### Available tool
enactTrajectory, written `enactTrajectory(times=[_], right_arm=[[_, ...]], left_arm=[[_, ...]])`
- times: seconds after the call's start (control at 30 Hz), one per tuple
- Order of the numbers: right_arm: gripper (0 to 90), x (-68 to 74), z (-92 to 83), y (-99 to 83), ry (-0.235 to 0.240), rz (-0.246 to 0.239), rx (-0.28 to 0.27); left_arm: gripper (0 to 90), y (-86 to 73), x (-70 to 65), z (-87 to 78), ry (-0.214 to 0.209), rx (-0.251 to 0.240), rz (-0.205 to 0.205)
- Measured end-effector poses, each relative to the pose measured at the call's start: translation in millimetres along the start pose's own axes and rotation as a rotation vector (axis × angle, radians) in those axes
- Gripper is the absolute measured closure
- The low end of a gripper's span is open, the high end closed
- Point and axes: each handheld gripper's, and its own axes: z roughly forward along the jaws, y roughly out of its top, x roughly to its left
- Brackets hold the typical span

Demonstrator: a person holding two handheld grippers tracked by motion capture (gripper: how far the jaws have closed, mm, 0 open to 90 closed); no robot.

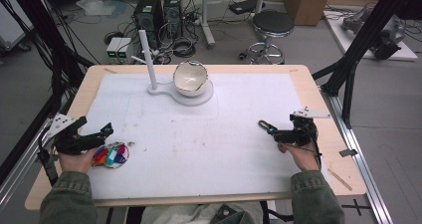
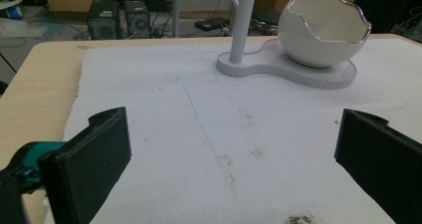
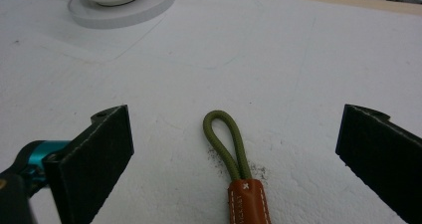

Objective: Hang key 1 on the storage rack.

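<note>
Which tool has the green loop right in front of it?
The right tool. Its open jaws stand on both sides of the green cord loop with the brown leather tab. The left tool sits beside colourful tags instead.

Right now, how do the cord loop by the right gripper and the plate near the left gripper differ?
The cord loop is olive green with a brown leather sleeve; the plate holds several bright colours. The loop is long and thin; the plate is round. The loop lies between the right gripper's open jaws; the plate sits beside the left gripper. Both rest on the white mat.
</note>
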Motion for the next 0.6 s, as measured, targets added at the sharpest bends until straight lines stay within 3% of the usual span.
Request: enactTrajectory(times=[0.4, 0.6], right_arm=[[0.7, -8.5, 5.4, -2.4, -0.008, 0.004, 0.072], [0.8, -12.1, 12.6, -5.2, 0.01, -0.006, 0.156]], left_arm=[[1.7, -0.1, -1.1, 2.1, -0.005, 0.015, 0.007], [1.7, -0.3, -1.1, 2.7, -0.005, 0.019, 0.007]])
